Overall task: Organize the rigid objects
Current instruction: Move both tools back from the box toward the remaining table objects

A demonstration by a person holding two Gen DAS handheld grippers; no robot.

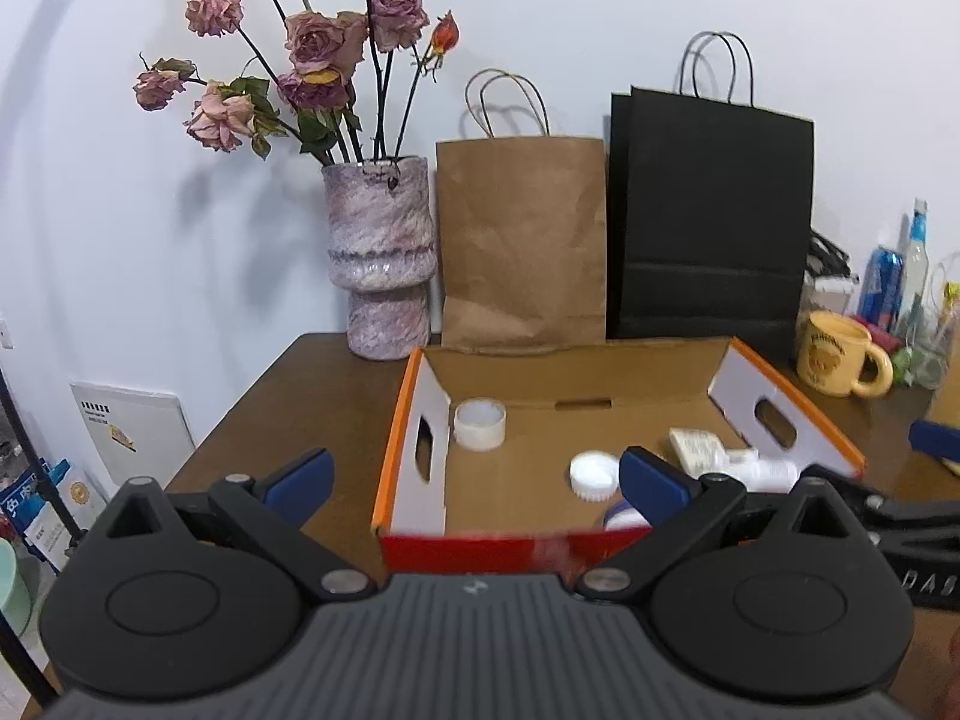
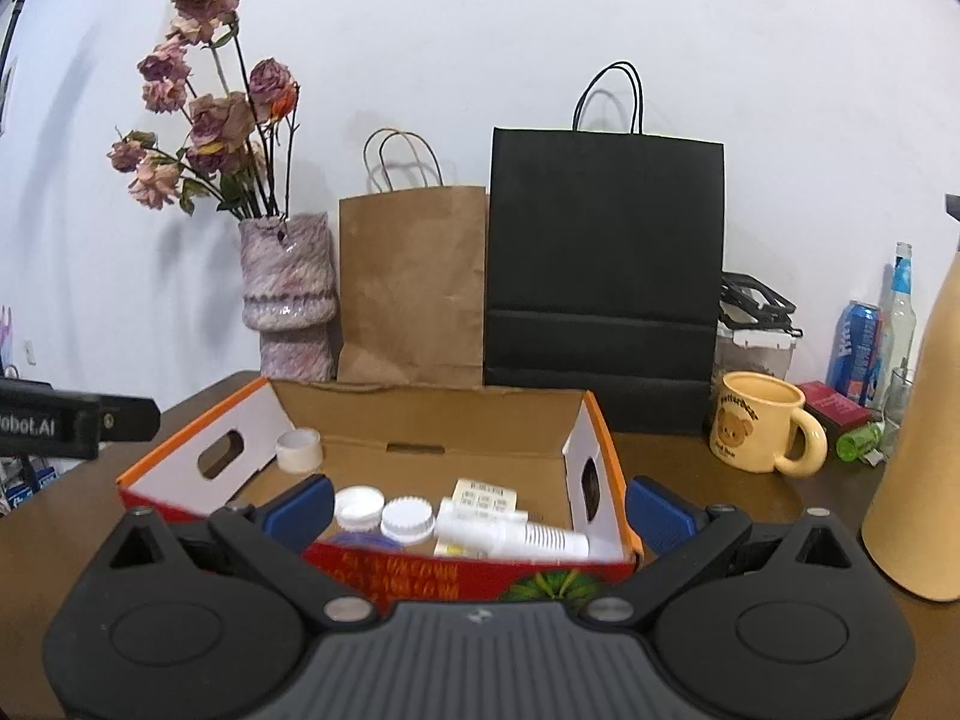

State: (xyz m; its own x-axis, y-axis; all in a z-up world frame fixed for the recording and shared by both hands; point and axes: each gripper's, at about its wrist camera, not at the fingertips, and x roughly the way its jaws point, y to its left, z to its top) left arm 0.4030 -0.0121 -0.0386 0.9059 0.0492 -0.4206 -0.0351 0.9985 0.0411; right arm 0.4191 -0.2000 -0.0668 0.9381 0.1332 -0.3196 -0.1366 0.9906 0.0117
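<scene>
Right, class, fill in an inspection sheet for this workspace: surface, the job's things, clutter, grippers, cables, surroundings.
Surface: brown wooden table, bare wood showing around the box.
Job's things: open cardboard box with orange-edged flaps; inside, a roll of tape near the back left corner, two white ribbed caps, a white bottle lying on its side, a printed packet.
Clutter: yellow bear mug, blue can, clear bottle, green item, tan container.
Grippers: left gripper open, empty; right gripper open, empty, both before the box.
Cables: nothing seen.
Surroundings: white wall, vase of dried roses, brown paper bag, black paper bag.
</scene>
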